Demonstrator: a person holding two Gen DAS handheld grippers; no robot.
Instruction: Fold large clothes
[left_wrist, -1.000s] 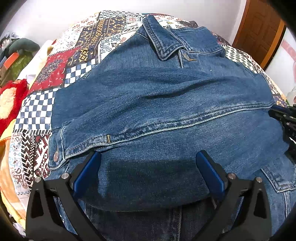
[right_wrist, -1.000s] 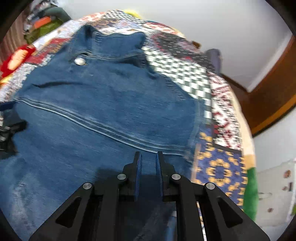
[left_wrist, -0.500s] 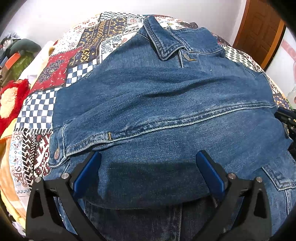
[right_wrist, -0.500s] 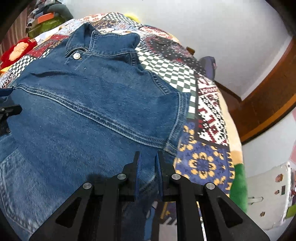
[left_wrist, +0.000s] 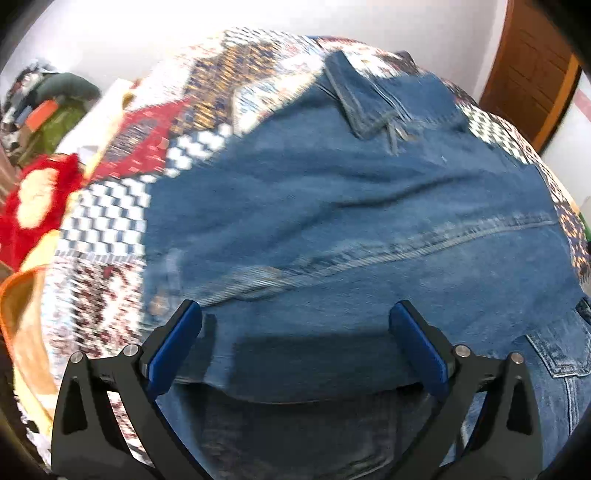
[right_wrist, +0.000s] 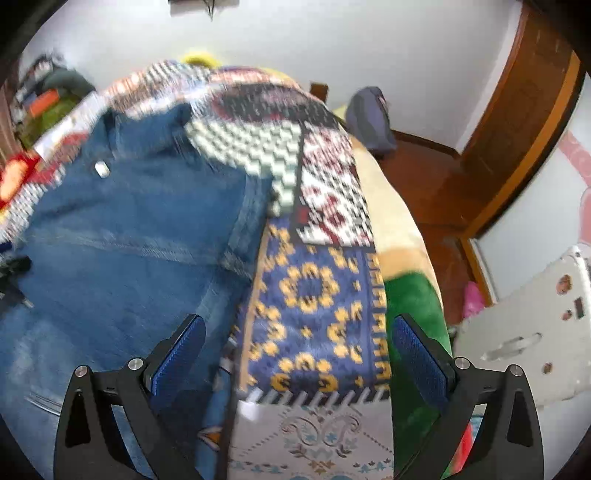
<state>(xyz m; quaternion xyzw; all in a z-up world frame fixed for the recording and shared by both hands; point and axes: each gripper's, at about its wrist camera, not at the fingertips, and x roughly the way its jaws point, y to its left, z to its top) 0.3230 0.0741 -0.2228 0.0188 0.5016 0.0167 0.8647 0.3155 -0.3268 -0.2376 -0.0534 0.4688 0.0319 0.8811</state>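
The left gripper (left_wrist: 295, 339) is wide open. Its two black arms end in blue pads (left_wrist: 173, 347), and they sit far apart. Nothing is held between them. They hang over the near part of the denim jacket (left_wrist: 351, 206), just above a dark shadow on the cloth. I cannot tell if the pads touch the cloth.

The right gripper (right_wrist: 295, 347) is wide open too and holds nothing. Its left pad (right_wrist: 179, 356) is over the edge of the jacket. Its right pad is over the side of the bed, near a green blanket (right_wrist: 413, 302).

The jacket lies spread out on a patchwork quilt (right_wrist: 314, 288) on the bed. Its long way runs from the grippers toward the far wall. The collar (left_wrist: 354, 99) is at the far end and points away. A folded part crosses the jacket from side to side, with a pale stitched seam (left_wrist: 424, 240) along it. A pocket (left_wrist: 561, 350) with stitching shows at the near right.

The jacket is thick blue cloth, a bit faded, with soft wrinkles. A small round metal button (right_wrist: 101, 170) shines near the collar. The quilt has squares of checks, flowers and zigzags in blue, yellow, red and white. A wooden door (left_wrist: 532, 70) stands by the wall. Both views are a little blurry.
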